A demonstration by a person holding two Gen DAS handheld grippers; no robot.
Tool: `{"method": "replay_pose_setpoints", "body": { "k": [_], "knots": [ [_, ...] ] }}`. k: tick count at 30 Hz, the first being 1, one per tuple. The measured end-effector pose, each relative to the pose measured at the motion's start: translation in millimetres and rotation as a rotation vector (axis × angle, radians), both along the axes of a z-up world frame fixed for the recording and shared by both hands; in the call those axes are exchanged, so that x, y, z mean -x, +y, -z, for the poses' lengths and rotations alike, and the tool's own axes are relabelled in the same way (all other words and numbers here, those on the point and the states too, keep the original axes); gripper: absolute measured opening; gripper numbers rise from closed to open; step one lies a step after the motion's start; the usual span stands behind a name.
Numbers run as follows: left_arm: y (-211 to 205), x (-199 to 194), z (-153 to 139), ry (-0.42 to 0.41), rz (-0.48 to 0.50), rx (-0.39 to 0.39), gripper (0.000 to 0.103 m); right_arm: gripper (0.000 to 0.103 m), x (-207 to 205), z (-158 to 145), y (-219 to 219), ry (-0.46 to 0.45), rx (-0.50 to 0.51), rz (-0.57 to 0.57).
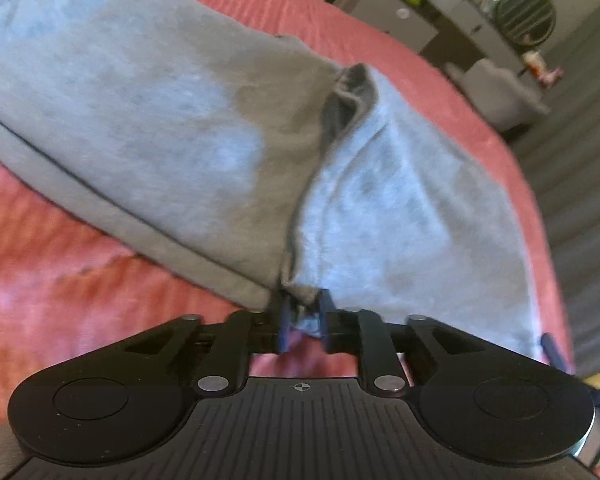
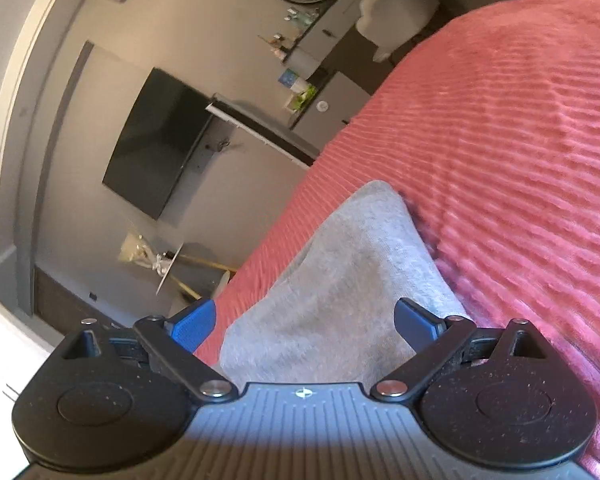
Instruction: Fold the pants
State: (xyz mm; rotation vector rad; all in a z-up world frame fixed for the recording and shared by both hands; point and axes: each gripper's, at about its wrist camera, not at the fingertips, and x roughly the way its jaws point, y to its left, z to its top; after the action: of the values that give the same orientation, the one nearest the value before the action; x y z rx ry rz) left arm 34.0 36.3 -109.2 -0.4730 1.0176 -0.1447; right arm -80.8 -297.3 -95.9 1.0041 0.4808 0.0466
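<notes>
Grey sweatpants (image 1: 160, 128) lie bunched across a pink ribbed bedspread (image 1: 60, 280). My left gripper (image 1: 304, 320) is shut on a fold of the pants' near edge, with grey cloth pinched between its blue pads. In the right wrist view a grey corner of the pants (image 2: 340, 288) lies under my right gripper (image 2: 304, 324). Its blue fingers (image 2: 192, 324) stand wide apart above the cloth and hold nothing.
The bedspread (image 2: 500, 140) runs to the bed's edge. Beyond it stand a dresser with small items (image 1: 452, 12), a grey chair (image 1: 500, 92), a round dark mirror (image 1: 526, 14) and a wall-mounted TV (image 2: 156, 140).
</notes>
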Motion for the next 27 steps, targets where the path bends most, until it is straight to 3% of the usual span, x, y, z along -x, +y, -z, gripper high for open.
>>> {"method": "replay_pose_setpoints", "body": {
  "k": [3,4,5,6,8,10,13,17,20,23,25,27],
  "knots": [
    [3,4,-22,-0.091,-0.017,-0.106,0.052,0.096,-2,4,-4,0.018,-0.027,-0.002],
    [3,2,-31,-0.139,-0.026,-0.128,0.054,0.096,-4,6,-3,0.010,-0.038,-0.013],
    [5,-2,-39,-0.186,-0.027,-0.127,0.062,0.096,-6,7,-3,0.005,-0.043,-0.021],
    [6,-8,-45,-0.221,-0.017,-0.108,0.073,0.096,-8,7,-1,0.004,-0.042,-0.025],
    [9,-29,-50,-0.267,-0.003,-0.041,0.083,0.096,-15,10,2,0.017,-0.031,-0.037],
    [9,-58,-46,-0.263,0.015,0.014,0.083,0.096,-21,15,5,0.044,-0.025,-0.048],
    [5,-105,-32,-0.185,-0.012,0.087,0.081,0.096,-28,27,4,0.082,-0.031,-0.056],
    [-4,-156,-3,-0.072,-0.018,0.183,0.060,0.097,-34,41,0,0.091,-0.049,-0.058],
    [-11,-174,10,-0.034,-0.003,0.163,0.022,0.097,-38,44,3,0.077,-0.011,-0.066],
    [-19,-167,-6,-0.168,0.010,0.033,0.018,0.097,-41,44,8,0.064,0.047,-0.084],
    [-32,-159,-16,-0.270,0.044,-0.129,0.021,0.097,-43,44,10,0.053,0.073,-0.090],
    [-44,-158,-16,-0.288,0.069,-0.280,0.031,0.097,-46,44,12,0.047,0.097,-0.093]
  ]
}}
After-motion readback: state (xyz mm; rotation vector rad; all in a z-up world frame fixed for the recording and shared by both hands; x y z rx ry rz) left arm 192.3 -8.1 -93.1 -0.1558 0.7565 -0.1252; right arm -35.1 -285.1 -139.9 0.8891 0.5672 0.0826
